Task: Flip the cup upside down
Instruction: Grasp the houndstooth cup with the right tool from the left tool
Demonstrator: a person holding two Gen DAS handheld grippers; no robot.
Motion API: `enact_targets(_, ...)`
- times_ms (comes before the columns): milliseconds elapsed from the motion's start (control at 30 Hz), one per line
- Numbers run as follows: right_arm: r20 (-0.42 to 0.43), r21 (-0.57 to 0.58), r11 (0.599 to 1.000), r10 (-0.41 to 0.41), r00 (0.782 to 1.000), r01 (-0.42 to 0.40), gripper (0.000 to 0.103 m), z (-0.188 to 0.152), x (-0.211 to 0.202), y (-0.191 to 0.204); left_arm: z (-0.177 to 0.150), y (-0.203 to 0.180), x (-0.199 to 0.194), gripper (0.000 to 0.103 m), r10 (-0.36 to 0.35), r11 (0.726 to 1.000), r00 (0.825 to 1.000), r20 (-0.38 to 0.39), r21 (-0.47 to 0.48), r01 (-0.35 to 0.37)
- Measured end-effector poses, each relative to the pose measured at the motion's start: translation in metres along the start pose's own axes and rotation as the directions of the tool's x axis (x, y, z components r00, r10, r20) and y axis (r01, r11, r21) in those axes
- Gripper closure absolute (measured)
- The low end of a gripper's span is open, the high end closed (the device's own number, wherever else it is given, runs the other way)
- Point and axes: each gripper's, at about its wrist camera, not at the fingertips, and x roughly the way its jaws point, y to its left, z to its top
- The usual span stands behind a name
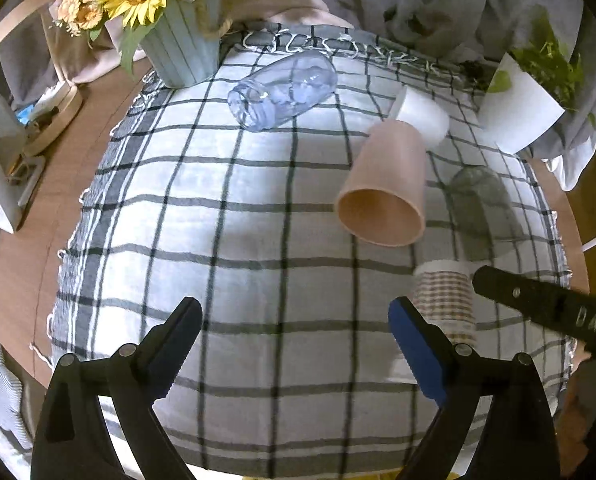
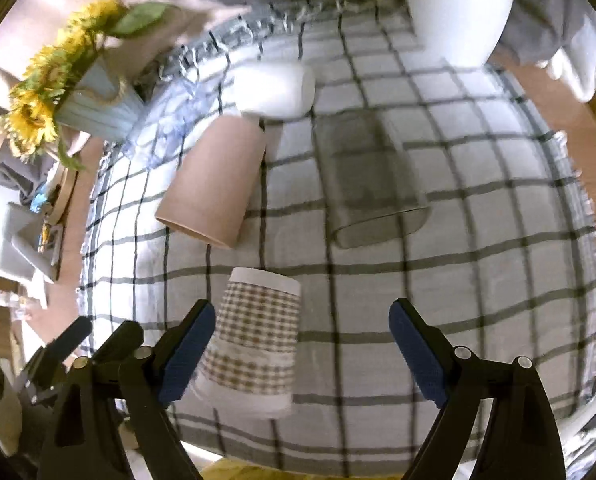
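Note:
Several cups lie on a checked cloth [image 1: 257, 220]. A pink cup [image 1: 384, 188] lies on its side, mouth toward me; it also shows in the right wrist view [image 2: 213, 184]. A white cup [image 1: 422, 114] lies behind it. A clear blue cup [image 1: 283, 88] lies on its side at the back. A grey see-through cup [image 2: 372, 180] lies on its side. A gingham paper cup [image 2: 257, 336] stands just inside my right gripper's left finger. My right gripper [image 2: 302, 344] is open around it without a grip. My left gripper [image 1: 293, 340] is open and empty.
A sunflower vase [image 1: 177, 44] stands at the cloth's back left corner. A white plant pot [image 1: 518, 108] stands at the back right. A white stand and a round wooden tray [image 1: 53, 120] sit on the wooden table at the left. The right gripper's finger [image 1: 546, 308] reaches in from the right.

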Motion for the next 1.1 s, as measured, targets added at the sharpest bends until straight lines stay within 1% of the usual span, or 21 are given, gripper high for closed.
enact_targets(33,-0.012,0.011,1.0,0.008,1.0,-0.007,0.015,0.002,0.003,0.0,0.001,0.002,0.002,0.008,0.005,1.0,1.0,-0.003,0.006,-0.005)
enact_targets(100,-0.054,0.035,0.999,0.027,0.998,-0.026,0.019,0.008,0.011,0.002,0.002,0.005,0.006,0.008,-0.001,1.0,1.0,-0.006,0.017,0.001)
enact_targets(200,-0.115,0.08,0.995,0.07,0.991,-0.061,0.02,0.016,0.023,0.004,0.005,0.007,0.01,0.008,-0.005,1.0,1.0,-0.007,0.024,0.005)
enact_targets(233,-0.129,0.091,0.994,0.073,0.989,-0.062,0.02,0.018,0.027,0.004,0.005,0.008,0.011,0.008,-0.009,1.0,1.0,-0.009,0.026,0.009)
enact_targets(333,-0.19,0.115,0.992,0.069,0.979,-0.048,0.027,0.024,0.044,0.006,0.007,0.012,0.015,0.008,-0.023,0.999,1.0,-0.017,0.029,0.024)
enact_targets(400,-0.223,0.118,0.992,0.066,0.972,-0.041,0.029,0.027,0.056,0.009,0.007,0.015,0.017,0.008,-0.027,0.999,0.999,-0.022,0.03,0.028)
enact_targets(500,-0.248,0.129,0.991,0.057,0.967,-0.025,0.037,0.029,0.07,0.011,0.006,0.021,0.02,0.008,-0.028,0.999,0.999,-0.03,0.027,0.029)
enact_targets(533,-0.251,0.129,0.991,0.054,0.967,-0.022,0.043,0.029,0.072,0.011,0.005,0.023,0.021,0.008,-0.029,0.999,0.999,-0.033,0.025,0.03)
enact_targets(567,-0.25,0.127,0.992,0.05,0.967,-0.019,0.046,0.03,0.073,0.012,0.005,0.024,0.022,0.008,-0.028,0.999,0.999,-0.035,0.024,0.029)
enact_targets(633,-0.24,0.107,0.994,0.045,0.97,-0.02,0.049,0.028,0.073,0.016,0.004,0.027,0.022,0.008,-0.029,0.999,0.999,-0.036,0.025,0.029)
enact_targets(700,-0.217,0.091,0.996,0.029,0.976,-0.009,0.049,0.027,0.068,0.018,0.004,0.028,0.021,0.008,-0.034,0.999,0.999,-0.035,0.025,0.035)
enact_targets(800,-0.145,0.056,0.998,0.014,0.989,-0.006,0.049,0.026,0.049,0.022,0.003,0.029,0.018,0.008,-0.042,0.999,0.999,-0.024,0.027,0.042)
enact_targets(900,-0.036,0.009,1.0,-0.016,0.999,0.017,0.049,0.023,0.026,0.028,0.003,0.027,0.012,0.008,-0.033,0.999,0.999,0.004,0.034,0.033)
enact_targets(967,0.056,-0.008,0.999,-0.048,0.997,0.049,0.049,0.021,0.012,0.029,0.002,0.024,0.009,0.008,-0.012,0.999,1.0,0.027,0.045,0.01)
enact_targets(1033,0.156,-0.029,0.995,-0.087,0.984,0.093,0.049,0.017,0.0,0.033,0.001,0.022,0.007,0.008,-0.001,0.998,0.999,0.041,0.057,-0.002)
enact_targets(1100,0.213,-0.034,0.994,-0.092,0.973,0.101,0.049,0.014,-0.006,0.033,0.0,0.024,0.007,0.008,-0.006,0.999,0.999,0.046,0.046,0.004)
